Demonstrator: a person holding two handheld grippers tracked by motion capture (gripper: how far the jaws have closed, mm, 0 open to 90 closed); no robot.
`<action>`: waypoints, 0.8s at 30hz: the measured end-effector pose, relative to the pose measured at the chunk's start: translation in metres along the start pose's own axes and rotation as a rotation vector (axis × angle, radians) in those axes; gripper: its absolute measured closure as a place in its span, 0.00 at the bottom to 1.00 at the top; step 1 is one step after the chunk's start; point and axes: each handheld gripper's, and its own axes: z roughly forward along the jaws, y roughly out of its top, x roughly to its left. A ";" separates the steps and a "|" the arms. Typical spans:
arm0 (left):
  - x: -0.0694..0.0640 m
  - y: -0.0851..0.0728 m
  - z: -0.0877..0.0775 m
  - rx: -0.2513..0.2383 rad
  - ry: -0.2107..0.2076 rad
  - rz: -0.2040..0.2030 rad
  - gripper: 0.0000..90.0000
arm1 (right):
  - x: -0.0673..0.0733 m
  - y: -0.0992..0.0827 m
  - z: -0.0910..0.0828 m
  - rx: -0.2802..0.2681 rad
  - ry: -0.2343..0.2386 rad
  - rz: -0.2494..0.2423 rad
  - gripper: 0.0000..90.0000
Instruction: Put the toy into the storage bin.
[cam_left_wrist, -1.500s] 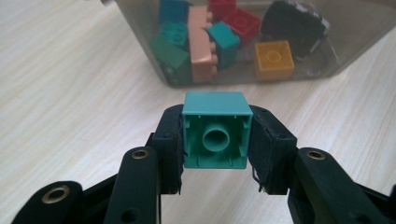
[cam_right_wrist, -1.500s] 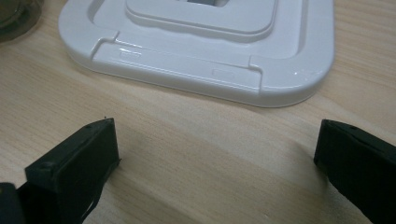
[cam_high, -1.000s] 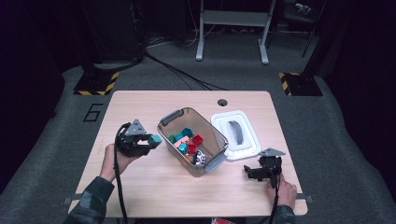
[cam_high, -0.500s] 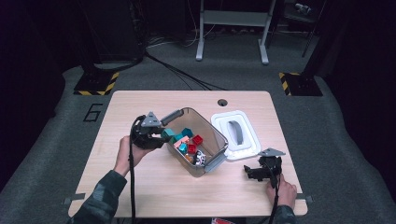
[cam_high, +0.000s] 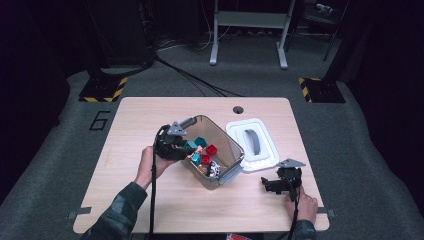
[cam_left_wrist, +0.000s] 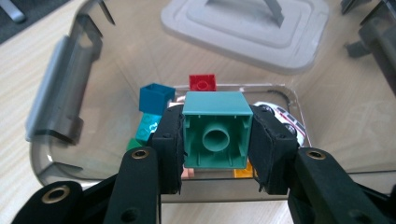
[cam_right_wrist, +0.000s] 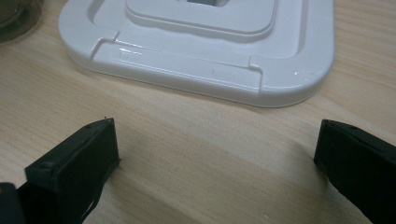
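Teal brick clamped and hanging over the bin!

The left gripper (cam_left_wrist: 215, 140) has its jaws clenched on a teal building brick (cam_left_wrist: 215, 133), hollow underside facing the camera, poised above the clear plastic bin (cam_high: 235, 150) of mixed bricks and a toy car (cam_left_wrist: 285, 119). By the look of it that brick is light, rigid and smooth, so the flat side walls are the spot to pinch. The right gripper (cam_right_wrist: 215, 154) rests released on the pale wood surface (cam_high: 145, 115), near the white lid (cam_right_wrist: 201, 51). Dark room, grey carpet, cables beyond.
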 end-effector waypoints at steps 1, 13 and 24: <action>0.000 0.000 0.000 0.000 0.000 0.000 0.65 | 0.000 0.000 0.000 0.001 -0.001 0.000 0.00; 0.000 -0.003 0.002 0.022 -0.038 -0.023 0.62 | 0.000 0.000 0.000 -0.004 -0.002 0.000 0.00; 0.002 -0.016 -0.023 -0.047 0.010 -0.054 0.22 | 0.000 0.000 0.000 -0.004 -0.002 0.000 0.00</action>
